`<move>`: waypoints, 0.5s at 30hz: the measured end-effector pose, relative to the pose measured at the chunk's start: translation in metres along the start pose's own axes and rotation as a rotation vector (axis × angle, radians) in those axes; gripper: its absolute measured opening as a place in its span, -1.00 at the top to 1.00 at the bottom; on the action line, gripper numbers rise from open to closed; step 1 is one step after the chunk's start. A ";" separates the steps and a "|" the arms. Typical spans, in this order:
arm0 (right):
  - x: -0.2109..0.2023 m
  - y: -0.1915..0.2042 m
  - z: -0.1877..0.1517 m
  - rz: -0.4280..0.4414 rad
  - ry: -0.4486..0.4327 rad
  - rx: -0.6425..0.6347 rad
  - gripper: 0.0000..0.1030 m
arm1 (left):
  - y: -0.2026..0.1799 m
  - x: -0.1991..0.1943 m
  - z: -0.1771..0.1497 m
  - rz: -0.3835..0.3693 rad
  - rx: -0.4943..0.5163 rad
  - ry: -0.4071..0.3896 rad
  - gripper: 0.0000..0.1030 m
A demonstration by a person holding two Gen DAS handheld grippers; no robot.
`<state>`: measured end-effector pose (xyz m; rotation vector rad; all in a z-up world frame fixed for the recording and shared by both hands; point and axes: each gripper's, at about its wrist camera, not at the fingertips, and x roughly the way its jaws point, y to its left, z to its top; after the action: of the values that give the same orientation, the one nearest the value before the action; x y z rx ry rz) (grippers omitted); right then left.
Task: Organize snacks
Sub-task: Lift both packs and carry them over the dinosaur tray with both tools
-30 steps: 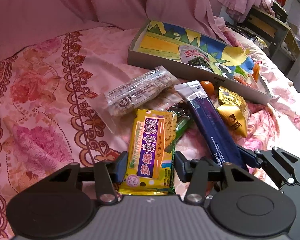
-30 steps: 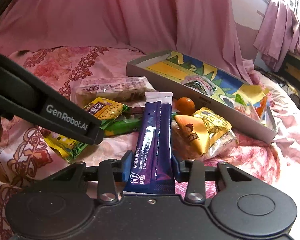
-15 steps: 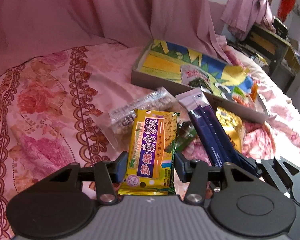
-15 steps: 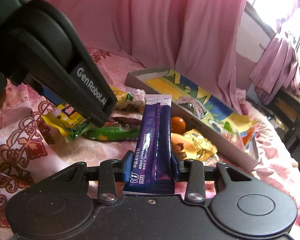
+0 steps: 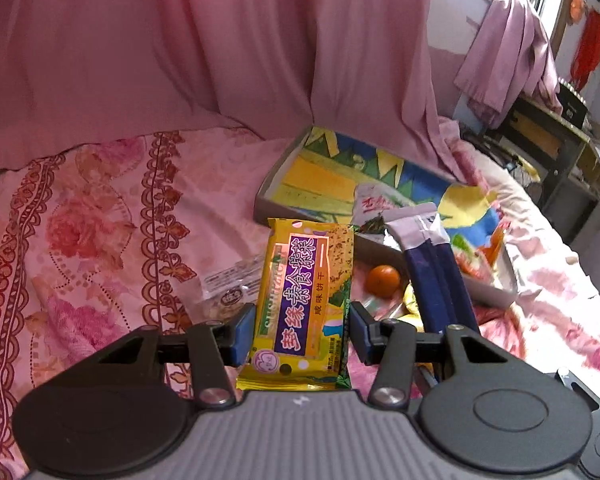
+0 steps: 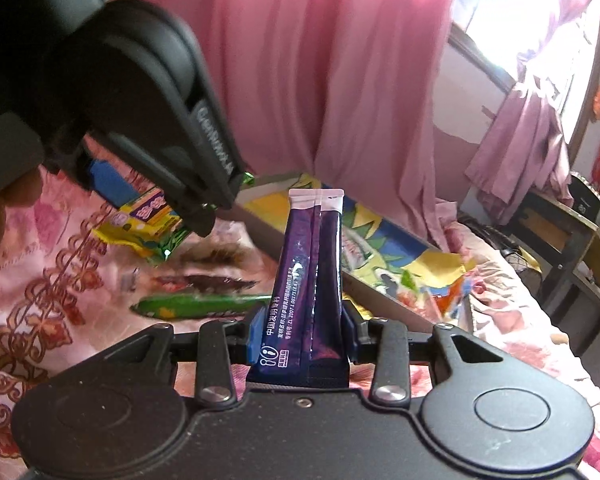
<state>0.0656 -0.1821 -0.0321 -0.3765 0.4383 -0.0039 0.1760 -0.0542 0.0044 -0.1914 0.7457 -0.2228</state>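
Both lifted off the bed, left gripper [image 5: 302, 330] clenches yellow cracker pack [image 5: 306, 304], right gripper [image 6: 302, 334] purple sachets [image 6: 310, 280]; tray [image 5: 284, 172] holds seaweed packet [image 5: 374, 206].

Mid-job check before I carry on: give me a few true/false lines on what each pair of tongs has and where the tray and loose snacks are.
1. The left tongs grip a yellow cracker packet. True.
2. The right tongs are empty. False: they clamp dark purple stick sachets.
3. The colourful tray lies on the floral bedspread. True.
4. The small orange fruit sits inside the tray. False: it lies on the bedspread, just outside the tray's near wall.
5. A green wrapped snack lies loose on the bedspread. True.
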 end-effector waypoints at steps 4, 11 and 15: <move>-0.005 -0.017 0.005 -0.012 -0.015 0.031 0.22 | -0.007 -0.004 -0.002 0.018 -0.015 -0.003 -0.03; -0.026 -0.046 0.012 -0.033 -0.062 0.077 0.21 | -0.027 -0.001 0.001 0.051 0.009 0.007 -0.03; -0.031 -0.066 0.013 -0.040 -0.059 0.116 0.21 | -0.042 0.004 0.008 0.044 0.016 0.008 -0.03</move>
<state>0.0476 -0.2367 0.0153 -0.2710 0.3707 -0.0569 0.1783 -0.0953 0.0180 -0.1588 0.7546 -0.1882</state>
